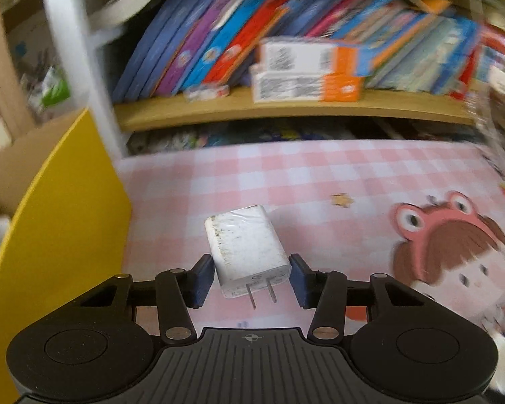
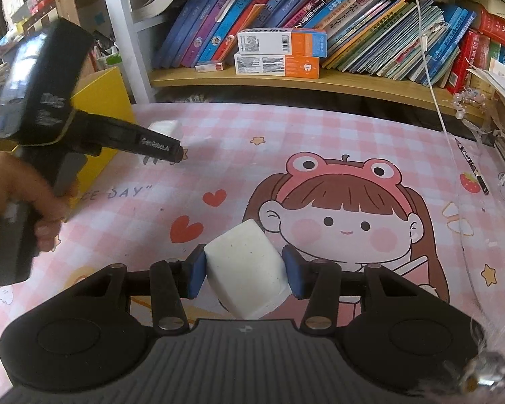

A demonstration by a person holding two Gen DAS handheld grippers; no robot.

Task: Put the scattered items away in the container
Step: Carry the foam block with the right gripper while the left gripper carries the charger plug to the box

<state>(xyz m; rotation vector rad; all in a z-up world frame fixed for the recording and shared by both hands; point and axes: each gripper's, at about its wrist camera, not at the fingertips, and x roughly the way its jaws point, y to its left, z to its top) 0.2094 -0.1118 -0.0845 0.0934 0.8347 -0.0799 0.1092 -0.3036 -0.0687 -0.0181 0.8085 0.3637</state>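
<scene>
A: While the white charger [image 1: 247, 250] sits between the left gripper [image 1: 250, 277] pads, prongs toward the camera, is it held?

B: It looks pinched and lifted over the pink checked mat [image 1: 320, 175], the yellow container [image 1: 67, 208] just to its left. The right gripper [image 2: 244, 274] likewise clamps a white block [image 2: 245, 269] above the mat.

A: How to carry it well?

B: I'd judge: keep the squeeze steady, swing over the yellow wall, lower inside before letting go. The left view is blurred, so speed risks slipping.
</scene>
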